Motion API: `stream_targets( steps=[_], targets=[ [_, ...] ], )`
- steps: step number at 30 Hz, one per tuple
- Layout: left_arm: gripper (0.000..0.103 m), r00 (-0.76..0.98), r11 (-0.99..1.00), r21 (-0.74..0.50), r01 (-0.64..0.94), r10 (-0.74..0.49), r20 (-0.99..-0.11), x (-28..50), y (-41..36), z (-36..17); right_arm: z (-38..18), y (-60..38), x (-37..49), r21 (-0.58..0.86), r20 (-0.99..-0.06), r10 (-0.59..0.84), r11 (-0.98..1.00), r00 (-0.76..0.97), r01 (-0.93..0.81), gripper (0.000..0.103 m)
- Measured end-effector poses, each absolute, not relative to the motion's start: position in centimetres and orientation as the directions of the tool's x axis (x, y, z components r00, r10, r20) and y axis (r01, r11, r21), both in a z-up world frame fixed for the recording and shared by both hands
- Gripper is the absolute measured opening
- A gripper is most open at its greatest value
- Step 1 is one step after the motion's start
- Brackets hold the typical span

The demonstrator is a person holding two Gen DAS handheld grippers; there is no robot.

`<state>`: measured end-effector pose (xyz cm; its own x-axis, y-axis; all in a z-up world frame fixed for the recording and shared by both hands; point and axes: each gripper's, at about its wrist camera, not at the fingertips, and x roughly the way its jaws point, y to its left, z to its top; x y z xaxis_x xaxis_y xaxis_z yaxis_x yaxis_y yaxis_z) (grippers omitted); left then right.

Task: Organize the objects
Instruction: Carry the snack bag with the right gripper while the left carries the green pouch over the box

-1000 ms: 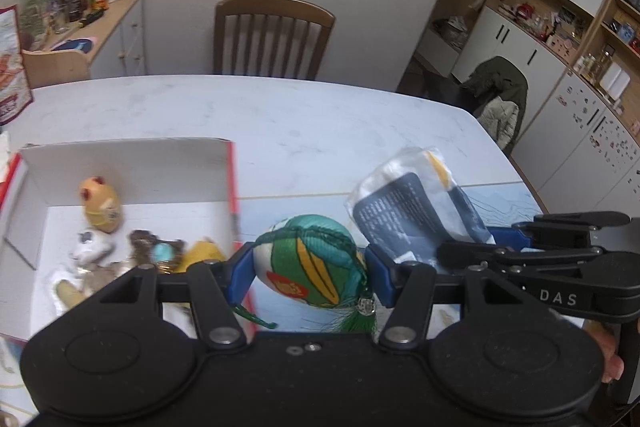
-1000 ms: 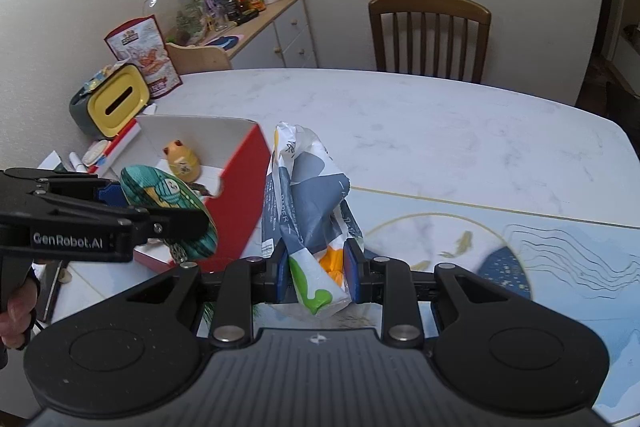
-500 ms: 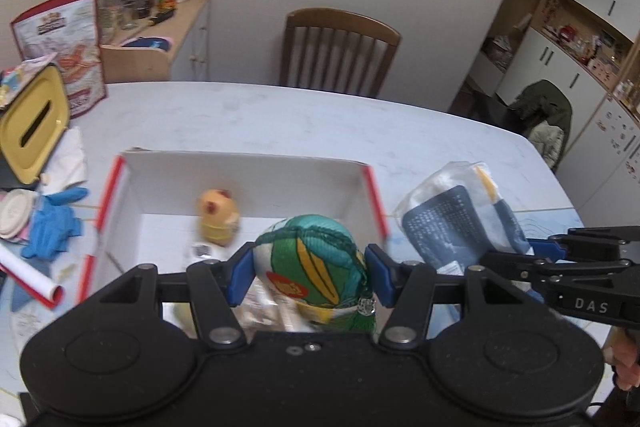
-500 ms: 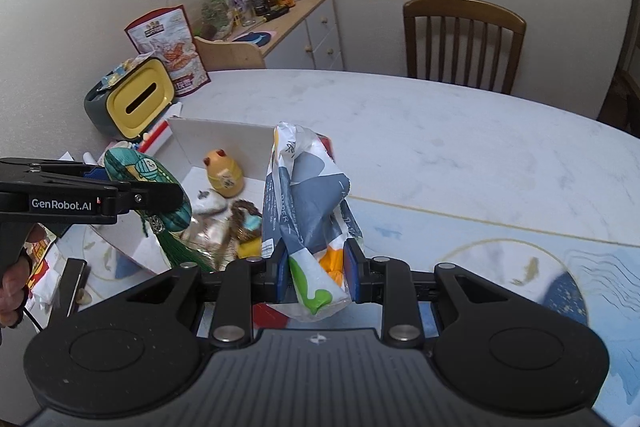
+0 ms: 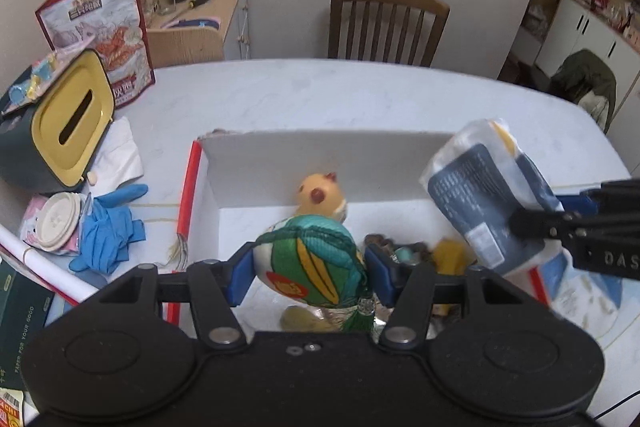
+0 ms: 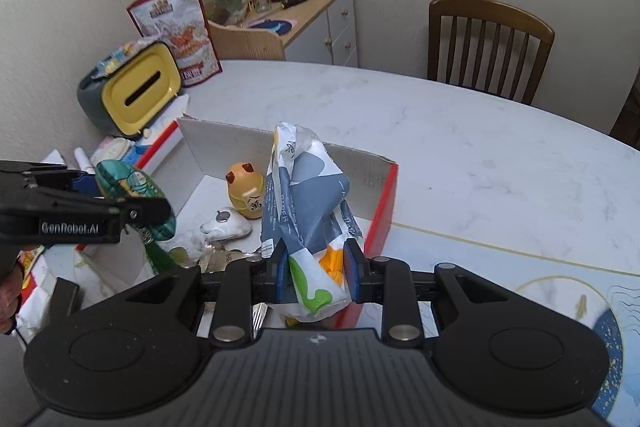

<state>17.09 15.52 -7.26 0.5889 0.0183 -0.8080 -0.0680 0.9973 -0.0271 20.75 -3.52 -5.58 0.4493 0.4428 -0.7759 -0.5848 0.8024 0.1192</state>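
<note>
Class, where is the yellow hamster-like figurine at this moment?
The yellow figurine stands inside the red-edged box, against its white far wall; in the left wrist view it sits just beyond the green pouch held in the left gripper.

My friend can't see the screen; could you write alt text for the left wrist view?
The left gripper holds a green pouch over an open white box of small toys, on a white table; the right gripper holds a plastic packet beside it.
</note>
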Motion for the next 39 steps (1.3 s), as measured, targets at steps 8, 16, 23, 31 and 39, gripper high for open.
stream_targets(
  steps=[8, 16, 23, 31, 39],
  targets=[
    [0.057, 0.556, 1.0, 0.009, -0.024, 0.021, -0.831, 18.7, 15.7, -9.4, -8.9, 0.0, 22.4, 0.081, -0.814, 0.384, 0.818, 0.435, -0.57, 0.027],
    [0.057, 0.513, 0.998, 0.051, 0.023, 0.032, -0.858, 20.2, 15.0, -11.9, -11.1, 2.1, 22.8, 0.027, -0.839, 0.331, 0.818, 0.432, -0.574, 0.027],
    [0.057, 0.474, 0.998, 0.04, 0.039, 0.017, -0.881, 20.9, 15.1, -13.4, -12.3, 2.6, 23.3, -0.005, -0.848, 0.301, 0.819, 0.436, -0.574, 0.027],
    [0.058, 0.454, 0.998, 0.039, 0.042, 0.016, -0.891, 21.5, 15.0, -14.0, -12.5, 2.7, 23.7, -0.002, -0.848, 0.3, 0.822, 0.437, -0.569, 0.027],
    [0.062, 0.465, 0.999, 0.03, 0.018, 0.019, -0.885, 21.5, 15.1, -13.6, -12.1, 2.5, 23.5, 0.001, -0.847, 0.304, 0.821, 0.436, -0.571, 0.028]
  ],
)
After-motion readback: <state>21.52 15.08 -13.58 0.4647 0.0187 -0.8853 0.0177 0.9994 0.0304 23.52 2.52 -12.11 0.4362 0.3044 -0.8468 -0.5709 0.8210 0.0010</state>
